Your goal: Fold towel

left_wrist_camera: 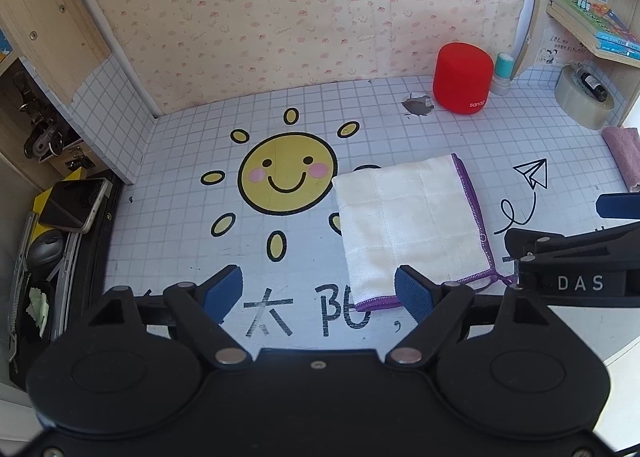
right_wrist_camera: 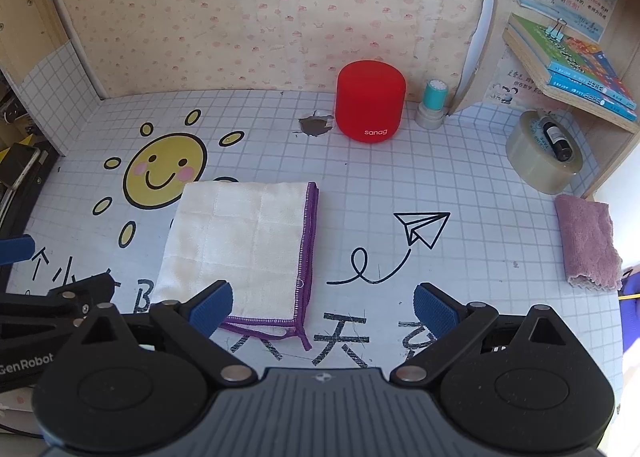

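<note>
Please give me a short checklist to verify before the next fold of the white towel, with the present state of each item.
1. Towel lies flat, already folded: ok.
2. Purple edge layers aligned: ok on the right side; near corner cannot tell.
3. Left hand-held gripper open, holding nothing: ok.
4. Right hand-held gripper open, holding nothing: ok.
5. Red speaker stands apart from the towel: ok.
6. Pink cloth lies apart from the towel: ok.

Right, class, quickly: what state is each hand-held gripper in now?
Left hand-held gripper: open, holding nothing.
Right hand-held gripper: open, holding nothing.
</note>
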{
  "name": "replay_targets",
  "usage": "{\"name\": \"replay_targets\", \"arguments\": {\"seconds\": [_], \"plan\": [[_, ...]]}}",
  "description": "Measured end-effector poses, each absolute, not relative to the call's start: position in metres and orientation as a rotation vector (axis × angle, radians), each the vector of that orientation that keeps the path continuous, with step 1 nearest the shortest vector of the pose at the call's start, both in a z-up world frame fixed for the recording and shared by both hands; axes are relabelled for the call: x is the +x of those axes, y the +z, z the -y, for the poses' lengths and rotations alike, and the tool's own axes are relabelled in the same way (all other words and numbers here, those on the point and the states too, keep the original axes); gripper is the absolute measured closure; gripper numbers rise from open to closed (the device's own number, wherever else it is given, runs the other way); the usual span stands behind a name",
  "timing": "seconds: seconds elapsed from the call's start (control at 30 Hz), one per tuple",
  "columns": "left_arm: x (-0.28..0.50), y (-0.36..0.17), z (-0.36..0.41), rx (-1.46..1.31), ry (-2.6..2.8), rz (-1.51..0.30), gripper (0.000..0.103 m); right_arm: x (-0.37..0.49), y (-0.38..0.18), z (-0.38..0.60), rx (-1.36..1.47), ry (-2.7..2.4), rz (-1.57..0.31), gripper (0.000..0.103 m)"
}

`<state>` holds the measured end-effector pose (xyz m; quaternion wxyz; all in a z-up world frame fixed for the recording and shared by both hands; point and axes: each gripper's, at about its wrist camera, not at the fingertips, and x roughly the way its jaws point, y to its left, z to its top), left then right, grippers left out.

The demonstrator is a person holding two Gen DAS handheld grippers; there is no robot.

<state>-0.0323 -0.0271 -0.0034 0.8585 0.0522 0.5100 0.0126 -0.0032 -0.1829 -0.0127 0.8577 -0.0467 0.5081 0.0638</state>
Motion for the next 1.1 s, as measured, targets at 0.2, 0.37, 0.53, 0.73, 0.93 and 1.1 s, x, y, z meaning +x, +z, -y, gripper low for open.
{"name": "replay_targets", "arguments": {"seconds": [0.2, 0.37, 0.53, 0.73, 0.93, 1.1], "plan": [[-0.034, -0.002, 0.023, 0.13, 0.076, -1.058, 0.021, -0.006, -0.012, 0.189, -0.113, 0.122, -1.067, 0.005], [-0.031, -0.006, 0.016, 0.098, 0.057, -1.093, 0.025, -0.009, -0.016, 0.191, -0.142, 0.122, -1.082, 0.005], [-0.033, -0.008, 0.013, 0.061, -0.001, -1.108, 0.025, -0.011, -0.019, 0.189, -0.148, 0.139, -1.091, 0.005], [-0.035, -0.003, 0.017, 0.106, 0.052, -1.07, 0.025, -0.012, -0.022, 0.186, -0.147, 0.153, -1.099, 0.005], [-0.036, -0.001, 0.018, 0.102, 0.031, -1.059, 0.025, -0.011, -0.019, 0.178, -0.183, 0.161, -1.085, 0.005], [-0.035, -0.001, 0.017, 0.094, 0.033, -1.058, 0.025, -0.009, -0.018, 0.175, -0.192, 0.162, -1.082, 0.005]]}}
